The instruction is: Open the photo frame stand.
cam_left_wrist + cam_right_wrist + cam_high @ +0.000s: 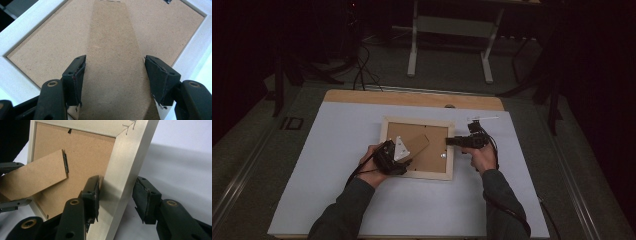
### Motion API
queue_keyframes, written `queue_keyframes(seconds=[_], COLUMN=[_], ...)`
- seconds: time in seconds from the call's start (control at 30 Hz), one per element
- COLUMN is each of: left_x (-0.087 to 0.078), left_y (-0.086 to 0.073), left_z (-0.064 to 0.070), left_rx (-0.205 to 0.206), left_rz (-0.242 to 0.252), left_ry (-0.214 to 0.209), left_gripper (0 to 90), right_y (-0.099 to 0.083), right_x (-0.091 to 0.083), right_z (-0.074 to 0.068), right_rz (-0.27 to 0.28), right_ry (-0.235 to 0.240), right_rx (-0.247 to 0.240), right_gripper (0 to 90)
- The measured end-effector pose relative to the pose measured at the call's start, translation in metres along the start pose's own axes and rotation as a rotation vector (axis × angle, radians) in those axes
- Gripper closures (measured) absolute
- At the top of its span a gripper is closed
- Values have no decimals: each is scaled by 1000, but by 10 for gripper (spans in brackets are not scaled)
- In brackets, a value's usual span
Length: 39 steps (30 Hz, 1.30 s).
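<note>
A pale wooden picture frame (417,175) lies face down on the white mat, its brown backing board (434,152) facing up. A cardboard stand leg (418,144) hinged to the backing runs diagonally across it. My left gripper (404,153) holds the free end of that leg (112,62); both pads press its side edges. My right gripper (450,141) comes in from the right and straddles the frame's right rail (125,162). Its jaws stand open: the inner pad touches the rail, and the outer pad is a little apart from it. The leg (32,177) looks slightly raised off the backing.
A small white stick-like object (482,119) lies on the mat just beyond the right gripper. The mat (337,150) covers a wooden table whose far edge (412,98) shows. A small metal tab (443,155) sits on the backing near the right rail. Table legs stand on the dark floor behind.
</note>
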<state>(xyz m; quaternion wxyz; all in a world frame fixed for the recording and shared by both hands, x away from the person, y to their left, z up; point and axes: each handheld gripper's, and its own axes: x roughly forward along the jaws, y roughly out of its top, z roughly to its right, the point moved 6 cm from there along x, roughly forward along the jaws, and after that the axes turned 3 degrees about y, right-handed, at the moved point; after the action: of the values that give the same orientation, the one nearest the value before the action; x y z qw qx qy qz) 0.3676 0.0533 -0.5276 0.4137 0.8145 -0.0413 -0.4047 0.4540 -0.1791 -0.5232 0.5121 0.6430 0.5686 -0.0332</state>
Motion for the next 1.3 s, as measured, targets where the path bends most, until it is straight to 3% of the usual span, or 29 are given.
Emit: queue_keyframes(seconds=[0.3,0.43,0.57,0.7,0.73,0.9,1.03,1.1,1.17,1.3], left_x=[2,4,3,3,3,2,1,1,0,-2], left_y=[-1,-1,-2,-4,-5,-6,-6,-6,-6,-5], left_z=[-1,-2,-7,-13,-14,-17,-16,-18,-20,-23], left_rx=[-22,-49,-117,-211,-222,-301,-332,-349,-384,-436], left_rz=[2,3,5,-15,-23,-18,-17,-15,-6,6], left_ry=[-32,-52,-103,-202,-210,-302,-366,-363,-387,-412], left_gripper=[359,281,249,241,239,305,378,425,452,452], right_y=[0,2,3,3,3,3,3,3,3,3], right_x=[-2,-3,-3,-3,-3,-3,-4,-4,-5,-6], right_z=[-4,-6,-8,-8,-8,-8,-8,-9,-10,-10], right_rz=[27,40,49,48,47,54,55,58,58,64], right_ry=[-26,-35,-41,-44,-46,-46,-48,-48,-50,-51], right_rx=[4,-8,-12,-12,-12,-9,-16,-20,-24,-29], right_gripper=[582,587,591,592,592,592,593,593,593,594])
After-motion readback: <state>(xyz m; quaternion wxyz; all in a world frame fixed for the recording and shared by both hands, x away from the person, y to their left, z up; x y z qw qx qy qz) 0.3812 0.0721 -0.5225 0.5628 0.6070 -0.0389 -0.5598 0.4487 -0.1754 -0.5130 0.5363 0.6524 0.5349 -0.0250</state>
